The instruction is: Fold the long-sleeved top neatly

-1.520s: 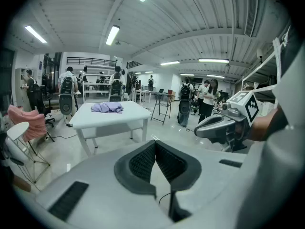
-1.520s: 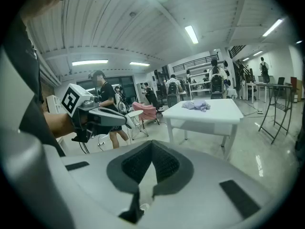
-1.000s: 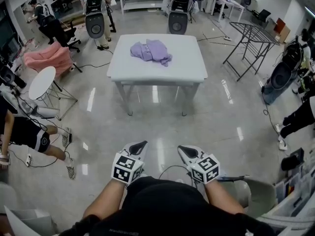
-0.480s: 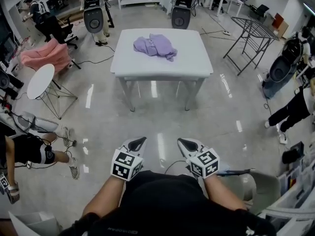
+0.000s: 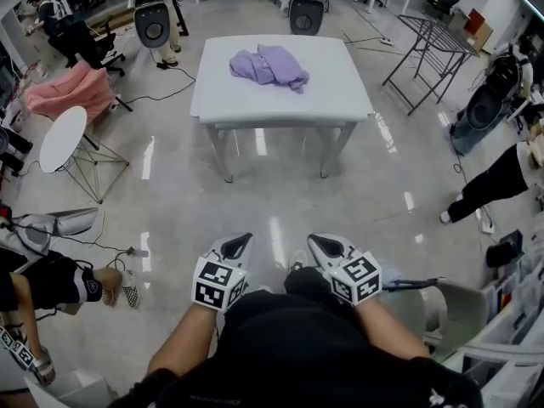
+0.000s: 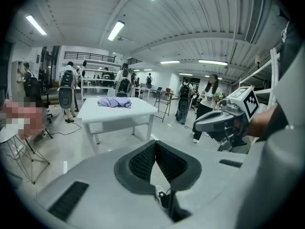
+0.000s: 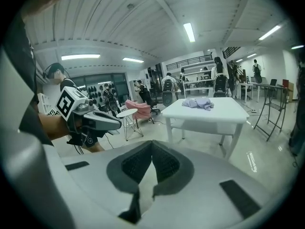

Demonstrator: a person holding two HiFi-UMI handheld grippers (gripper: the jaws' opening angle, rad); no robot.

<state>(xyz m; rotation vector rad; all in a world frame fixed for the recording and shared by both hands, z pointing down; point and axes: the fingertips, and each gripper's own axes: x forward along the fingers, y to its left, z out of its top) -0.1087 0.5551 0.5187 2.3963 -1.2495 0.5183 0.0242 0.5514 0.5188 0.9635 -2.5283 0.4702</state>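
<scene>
My left gripper [image 5: 238, 245] and right gripper [image 5: 323, 246] are clenched on nothing and held low near my body, I judge because the crumpled lilac top [image 5: 268, 65] lies well apart, on the white table [image 5: 280, 109]. Only the gripper views show my pads meeting empty; the head view alone shows the top's bunched heap from above.

I am looking into a large indoor lab or recording studio; the glossy floor [image 5: 272, 202] is wide and open; a lone white table [image 5: 280, 109] stands in the far middle; people wearing backpack rigs [image 5: 154, 19] stand beyond it, far left; strip lights [image 6: 116, 31] line the high ceiling; a folding metal rack [image 5: 425, 53] stands at far right.
</scene>
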